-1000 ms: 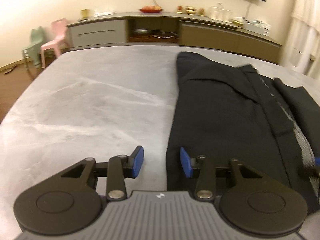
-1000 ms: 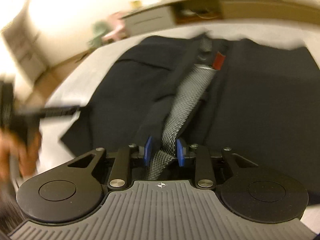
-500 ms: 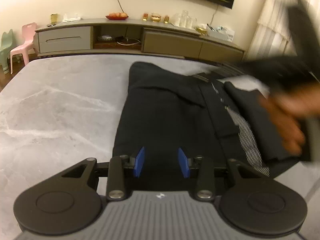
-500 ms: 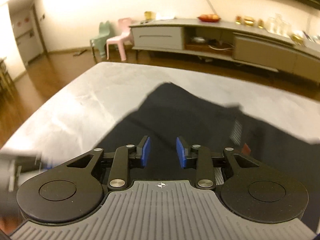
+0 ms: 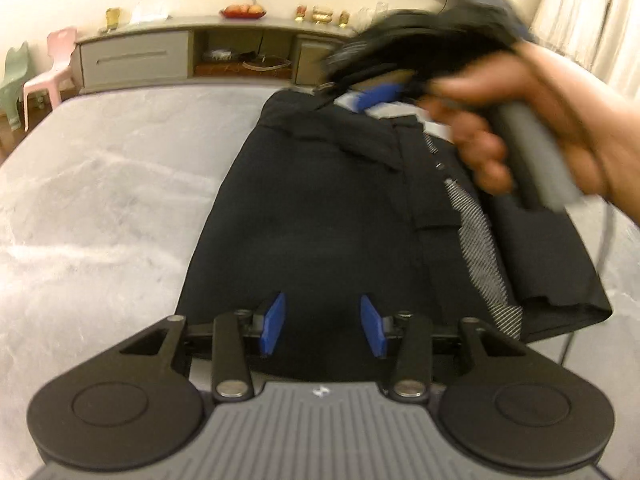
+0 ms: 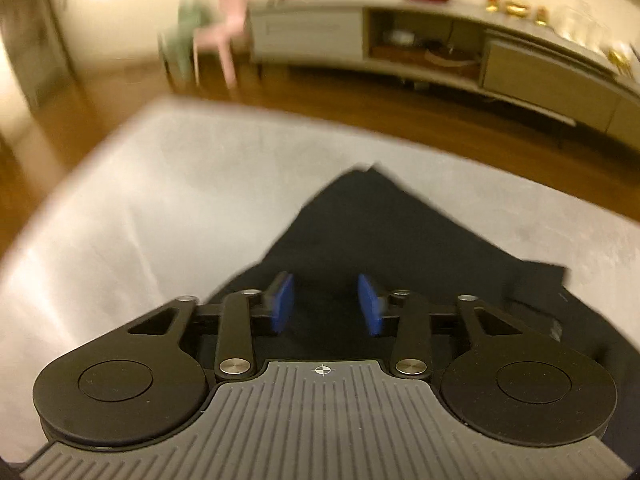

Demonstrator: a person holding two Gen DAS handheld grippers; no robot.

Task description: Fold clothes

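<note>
A black jacket (image 5: 320,208) lies flat on the grey marble table (image 5: 100,200), its front edges folded inward and a strip of grey mesh lining (image 5: 480,248) showing. My left gripper (image 5: 324,326) hovers over the near hem, jaws opening, nothing between the blue pads. A hand (image 5: 540,120) carries my right gripper (image 5: 372,96), blurred, over the jacket's far end. In the right wrist view that gripper (image 6: 326,305) hangs above the jacket's far corner (image 6: 380,232), jaws opening and empty.
The table's far edge (image 6: 240,112) drops to a wooden floor (image 6: 340,96). Beyond stands a long low sideboard (image 5: 136,60) with small ornaments and a fruit plate. A pink chair (image 5: 52,68) and a green chair (image 5: 12,80) stand at the left.
My right gripper let go of the mesh lining, travelled to the jacket's far end and spread its jaws. My left gripper swung from the jacket's side edge to over the hem.
</note>
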